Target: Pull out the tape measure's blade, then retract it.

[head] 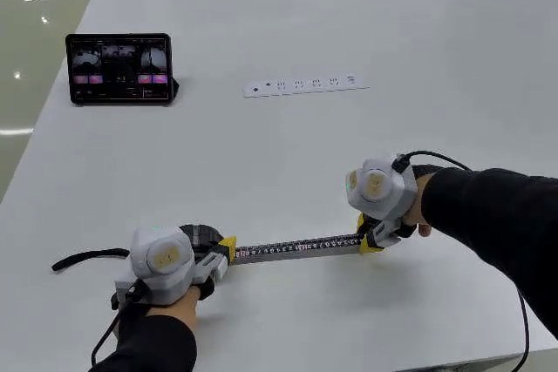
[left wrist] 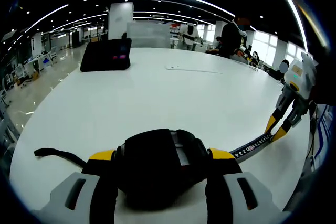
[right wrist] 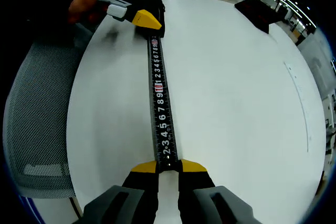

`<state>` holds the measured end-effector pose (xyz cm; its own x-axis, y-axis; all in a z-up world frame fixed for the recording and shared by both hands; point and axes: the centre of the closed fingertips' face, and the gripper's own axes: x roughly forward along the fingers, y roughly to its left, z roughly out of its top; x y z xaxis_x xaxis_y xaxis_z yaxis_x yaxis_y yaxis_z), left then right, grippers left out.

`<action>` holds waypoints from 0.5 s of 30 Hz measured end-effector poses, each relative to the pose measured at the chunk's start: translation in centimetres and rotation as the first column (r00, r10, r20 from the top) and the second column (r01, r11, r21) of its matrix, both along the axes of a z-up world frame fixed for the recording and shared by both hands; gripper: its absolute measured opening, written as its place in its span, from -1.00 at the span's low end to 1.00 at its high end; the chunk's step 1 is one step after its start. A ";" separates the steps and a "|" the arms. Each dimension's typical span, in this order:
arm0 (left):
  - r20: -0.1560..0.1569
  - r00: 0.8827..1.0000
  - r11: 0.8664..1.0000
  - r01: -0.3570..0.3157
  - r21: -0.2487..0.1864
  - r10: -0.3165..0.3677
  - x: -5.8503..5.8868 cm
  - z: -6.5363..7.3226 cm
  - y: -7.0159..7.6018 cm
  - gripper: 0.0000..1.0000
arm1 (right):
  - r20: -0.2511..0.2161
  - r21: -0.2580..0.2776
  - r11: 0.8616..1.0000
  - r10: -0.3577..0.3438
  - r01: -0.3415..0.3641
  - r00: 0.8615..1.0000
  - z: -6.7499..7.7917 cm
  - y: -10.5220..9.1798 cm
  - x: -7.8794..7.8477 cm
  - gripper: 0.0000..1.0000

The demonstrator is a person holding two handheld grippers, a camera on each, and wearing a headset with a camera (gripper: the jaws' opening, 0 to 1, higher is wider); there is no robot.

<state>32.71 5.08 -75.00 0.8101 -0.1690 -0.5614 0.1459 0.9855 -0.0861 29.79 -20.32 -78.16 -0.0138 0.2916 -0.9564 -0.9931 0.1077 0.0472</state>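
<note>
While clamping the black tape measure [head: 199,236] in the left gripper [left wrist: 163,155], pinches the blade [right wrist: 157,93] by its end with the right gripper [right wrist: 168,167]. Stretched flat along the white table [head: 305,154] between both, markings up. Farther off, tablet [head: 119,68] and power strip [head: 305,84].

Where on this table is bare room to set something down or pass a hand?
Free: the wide patch between the power strip and the blade, the table right of the strip, and the stretch from tablet to left gripper. Crowded: the near edge, where the left gripper holds the case, the right gripper pinches the blade, and a strap trails.
</note>
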 end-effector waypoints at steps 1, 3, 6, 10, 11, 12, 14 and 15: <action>-0.003 1.000 1.000 0.000 -0.003 0.000 0.0 0.0 0.0 0.29 | 0.001 0.003 1.000 -0.004 0.004 1.000 0.0 0.0 0.0 -0.80; -0.010 1.000 1.000 0.001 -0.002 -0.001 0.0 0.0 0.0 0.29 | 0.003 0.005 1.000 -0.009 0.009 1.000 0.0 0.0 0.0 -0.80; -0.008 1.000 1.000 -0.001 0.001 0.001 0.0 -0.1 0.0 0.29 | 0.003 0.004 1.000 -0.003 0.003 1.000 0.0 0.1 0.0 -0.81; -0.016 1.000 1.000 0.002 0.000 -0.002 -0.1 -0.1 0.0 0.29 | 0.007 0.008 1.000 -0.011 0.011 1.000 -0.1 0.2 0.0 -0.81; -0.020 1.000 1.000 0.001 0.000 -0.001 -0.1 -0.2 0.0 0.29 | 0.006 0.008 1.000 -0.017 0.017 1.000 -0.1 0.2 0.0 -0.81; -0.022 1.000 1.000 0.000 0.001 0.000 -0.1 -0.2 0.0 0.30 | 0.007 0.008 1.000 -0.017 0.017 1.000 -0.1 0.2 0.0 -0.81; -0.020 1.000 1.000 0.000 0.004 0.000 -0.1 -0.2 0.0 0.30 | 0.006 0.005 1.000 -0.013 0.013 1.000 -0.1 0.3 0.1 -0.81; -0.019 1.000 1.000 0.000 0.005 0.000 -0.1 -0.2 0.0 0.30 | 0.006 0.004 1.000 -0.010 0.010 1.000 -0.2 0.3 0.1 -0.81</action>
